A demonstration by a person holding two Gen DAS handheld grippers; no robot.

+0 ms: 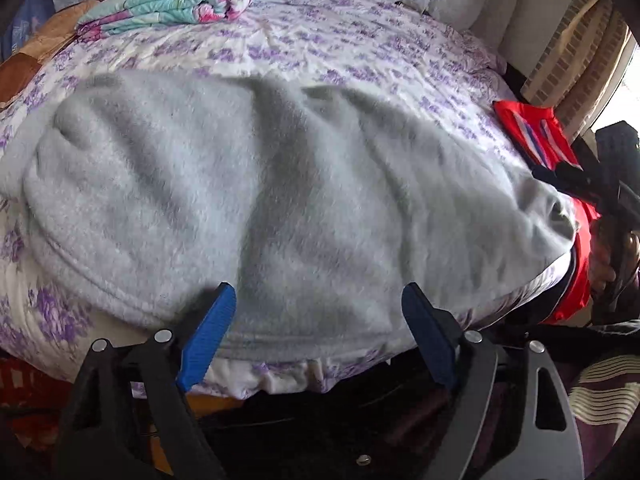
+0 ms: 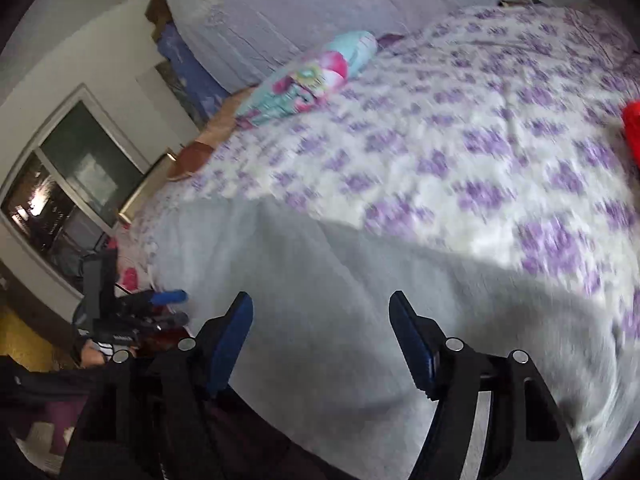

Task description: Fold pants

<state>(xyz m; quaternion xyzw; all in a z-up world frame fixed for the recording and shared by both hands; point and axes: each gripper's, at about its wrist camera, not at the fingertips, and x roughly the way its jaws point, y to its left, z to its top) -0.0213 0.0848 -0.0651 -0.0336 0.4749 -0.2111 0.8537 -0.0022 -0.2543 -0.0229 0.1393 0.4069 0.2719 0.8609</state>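
The light grey fleece pants [image 1: 248, 200] lie in a broad folded heap near the front edge of a bed, on a white sheet with purple flowers [image 1: 360, 52]. My left gripper [image 1: 319, 300] hovers open over the pants' near hem, its blue pads apart and pressing nothing. In the right wrist view the pants [image 2: 352, 292] fill the lower middle, blurred. My right gripper [image 2: 321, 304] is open above them with nothing between its pads. The left gripper [image 2: 168, 298] shows at the left edge of that view.
A folded turquoise and pink floral blanket [image 1: 180, 0] sits at the far side of the bed. A red garment [image 1: 536, 132] lies at the right edge of the bed, beside a hand [image 1: 604, 268]. A dark glass-fronted window [image 2: 68, 184] is on the wall to the left.
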